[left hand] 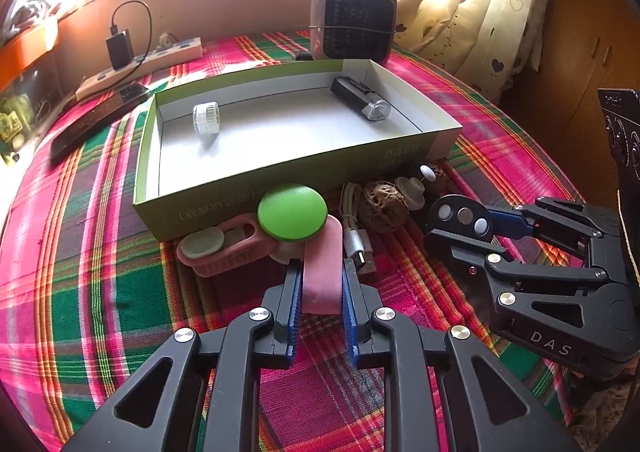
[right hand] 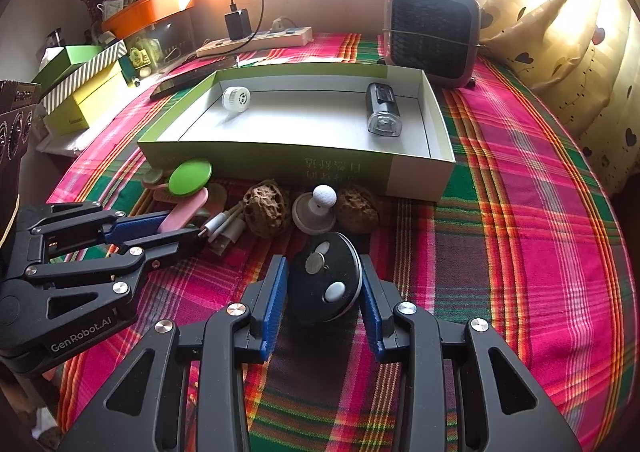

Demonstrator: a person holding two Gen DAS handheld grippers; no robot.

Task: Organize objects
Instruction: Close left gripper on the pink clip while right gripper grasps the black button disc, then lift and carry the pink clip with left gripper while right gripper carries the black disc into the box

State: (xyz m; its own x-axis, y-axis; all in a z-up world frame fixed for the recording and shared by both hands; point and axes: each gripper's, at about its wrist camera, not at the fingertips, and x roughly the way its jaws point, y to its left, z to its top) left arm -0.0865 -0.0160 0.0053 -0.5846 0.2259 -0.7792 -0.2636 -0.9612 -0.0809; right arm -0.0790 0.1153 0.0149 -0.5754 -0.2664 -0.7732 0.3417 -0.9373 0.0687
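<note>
Left gripper (left hand: 318,284) pinches pink handle (left hand: 322,272) of green-capped piece (left hand: 291,211): light, stiff, slick plastic, so hold mid-handle. Right gripper (right hand: 323,292) clamps black round device (right hand: 325,284) across its sides; smooth, may slip. Both sit on cloth just before open box (right hand: 224,155), already holding flashlight (right hand: 382,113).

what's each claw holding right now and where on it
Left claw: clamps the near end of the pink handle under the green disc. Right claw: grips the black round device by its sides.
</note>
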